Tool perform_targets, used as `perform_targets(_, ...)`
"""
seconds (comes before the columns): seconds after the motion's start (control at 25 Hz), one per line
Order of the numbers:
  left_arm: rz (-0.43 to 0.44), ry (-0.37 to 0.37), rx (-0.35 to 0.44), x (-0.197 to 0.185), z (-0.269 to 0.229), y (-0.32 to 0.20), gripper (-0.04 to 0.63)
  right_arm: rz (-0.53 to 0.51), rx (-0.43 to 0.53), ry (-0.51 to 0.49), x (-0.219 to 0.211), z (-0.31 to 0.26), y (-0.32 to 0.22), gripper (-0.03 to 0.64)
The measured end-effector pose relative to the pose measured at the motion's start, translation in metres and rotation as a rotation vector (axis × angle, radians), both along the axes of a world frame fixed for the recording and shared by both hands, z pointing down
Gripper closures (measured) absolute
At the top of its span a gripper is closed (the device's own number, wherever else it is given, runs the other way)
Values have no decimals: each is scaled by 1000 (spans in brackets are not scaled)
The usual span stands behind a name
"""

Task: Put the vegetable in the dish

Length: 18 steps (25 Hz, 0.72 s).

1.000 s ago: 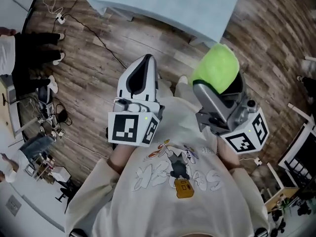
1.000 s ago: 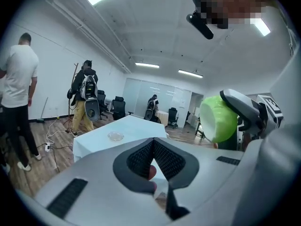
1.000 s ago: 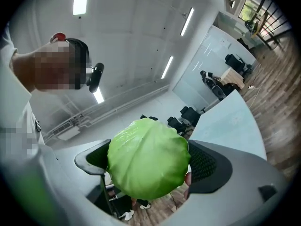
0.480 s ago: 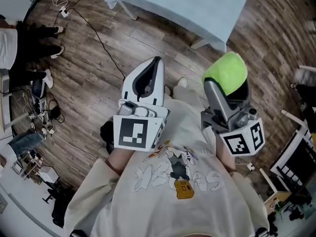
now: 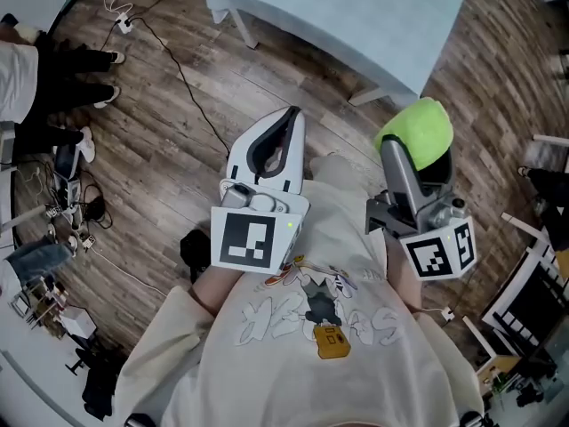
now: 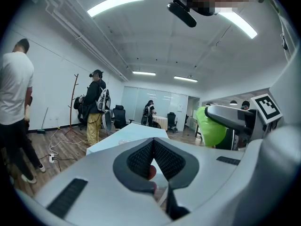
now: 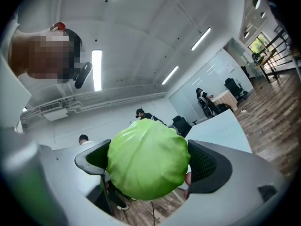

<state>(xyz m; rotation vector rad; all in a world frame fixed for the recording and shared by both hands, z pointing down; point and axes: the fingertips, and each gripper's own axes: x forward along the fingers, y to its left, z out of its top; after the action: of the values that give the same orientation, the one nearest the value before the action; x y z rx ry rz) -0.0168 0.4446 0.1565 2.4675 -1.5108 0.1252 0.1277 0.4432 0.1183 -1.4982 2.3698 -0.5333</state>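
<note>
A round light-green cabbage [image 5: 418,130] is clamped between the jaws of my right gripper [image 5: 420,149], held in front of the person's chest over the wooden floor. In the right gripper view the cabbage [image 7: 148,159] fills the gap between the two dark pads. To its left, my left gripper [image 5: 291,118] is shut and holds nothing; its pads meet at the tip [image 6: 153,144]. The cabbage [image 6: 209,126] also shows at the right of the left gripper view. No dish is in view. A light-blue table [image 5: 356,12] stands ahead of both grippers.
A black cable [image 5: 182,74] and a power strip [image 5: 124,25] run over the wood floor at the left. A person's legs [image 5: 58,69] and clutter are at the far left. Dark frames [image 5: 533,296] stand at the right. Several people stand in the room [image 6: 96,105].
The table has come further into the head view, and both grippers have shifted slightly right toward it. The cabbage stays held in the right gripper.
</note>
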Motion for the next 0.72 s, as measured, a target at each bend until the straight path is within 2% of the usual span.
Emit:
perform_targets(0.36,6,-4,-27,-13,7,-26,589,14,-35,3,-8,6,-26,112)
perform_targets(0.72,-80,-20,-45,-31,17,-88,589,-39,-60,-6,-14,18,-97,112)
